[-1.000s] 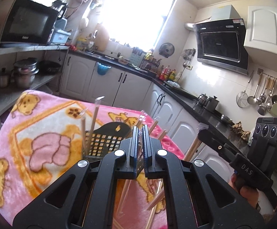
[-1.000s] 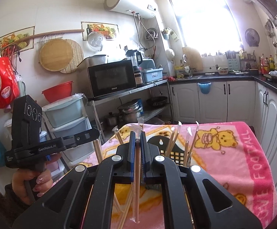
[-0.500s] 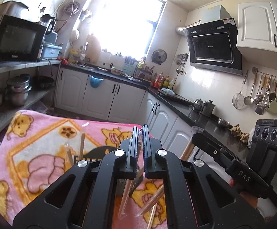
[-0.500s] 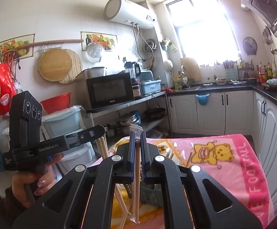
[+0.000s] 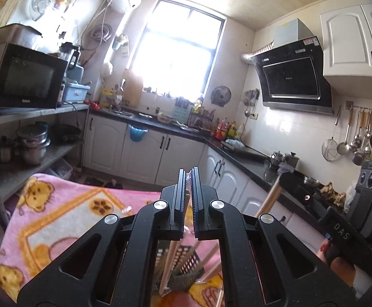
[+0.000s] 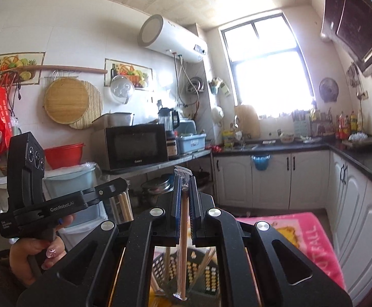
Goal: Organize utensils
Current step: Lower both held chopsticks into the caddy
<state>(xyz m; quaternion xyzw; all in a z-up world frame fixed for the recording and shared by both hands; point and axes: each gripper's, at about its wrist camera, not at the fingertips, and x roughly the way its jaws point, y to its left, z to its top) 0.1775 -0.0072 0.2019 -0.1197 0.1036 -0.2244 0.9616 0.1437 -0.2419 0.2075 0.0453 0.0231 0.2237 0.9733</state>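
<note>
My left gripper [image 5: 188,194] is shut on a plastic-wrapped pair of wooden chopsticks [image 5: 169,263], held upright above the black perforated utensil basket [image 5: 186,261]. My right gripper [image 6: 185,199] is shut on another wrapped pair of chopsticks [image 6: 183,250], hanging down over the same basket [image 6: 206,273], which holds several more wrapped chopsticks. The right gripper also shows in the left wrist view [image 5: 285,176] with its chopsticks, and the left one shows in the right wrist view [image 6: 119,186].
The basket stands on a table under a pink bear-print blanket [image 5: 58,220]. Shelves with a microwave [image 5: 22,76] and pots are to the left. White cabinets and a dark counter [image 5: 239,153] run along the far and right walls.
Both grippers have risen and tilted upward, lifting their chopsticks with them. The basket and blanket have dropped lower in both views.
</note>
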